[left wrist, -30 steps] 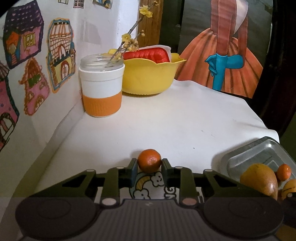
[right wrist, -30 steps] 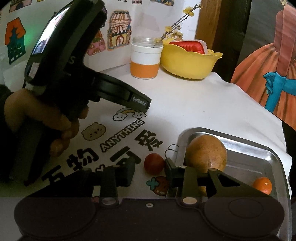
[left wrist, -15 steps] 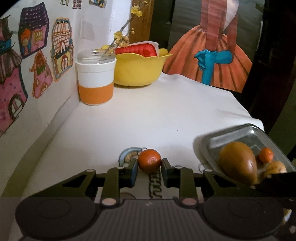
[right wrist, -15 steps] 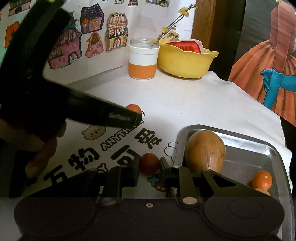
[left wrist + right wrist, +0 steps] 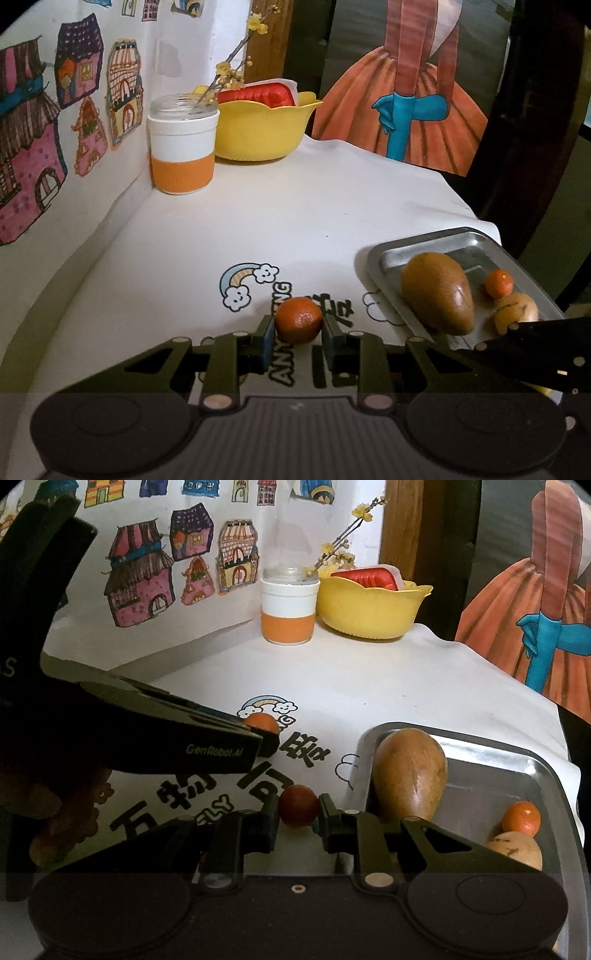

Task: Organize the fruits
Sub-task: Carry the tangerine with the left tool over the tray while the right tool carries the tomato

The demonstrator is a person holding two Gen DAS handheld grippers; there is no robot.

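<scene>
White printed tablecloth over a table [image 5: 303,206], house drawings on the wall at upper left, painted orange skirt at upper right.

Low centre of the left wrist view: small orange mandarin [image 5: 298,319], pinched between the narrowed jaws of the left gripper [image 5: 298,338], above the cloth's rainbow and lettering. Cannot tell whether lifted or resting on the cloth. Low centre of the right wrist view: darker red round fruit [image 5: 298,805], perhaps a cherry tomato, clamped likewise in the right gripper [image 5: 298,814], just left of the tray's near corner.

Right of both: metal tray [image 5: 546,771], already loaded with a large brown pear-shaped fruit [image 5: 410,777], a second small mandarin [image 5: 521,816] and a yellowish speckled fruit [image 5: 515,849], close together at the tray's near end.

Far back, upper centre: glass jar with white and orange sleeve [image 5: 181,147] holding a yellow-blossom twig, beside a yellow bowl [image 5: 264,133] with a red item inside.

Judged progress: well along. Three fruits in the tray, two more gripped and outside it. No other loose fruit visible on the cloth. Remaining: both held pieces into the tray's open far half.
</scene>
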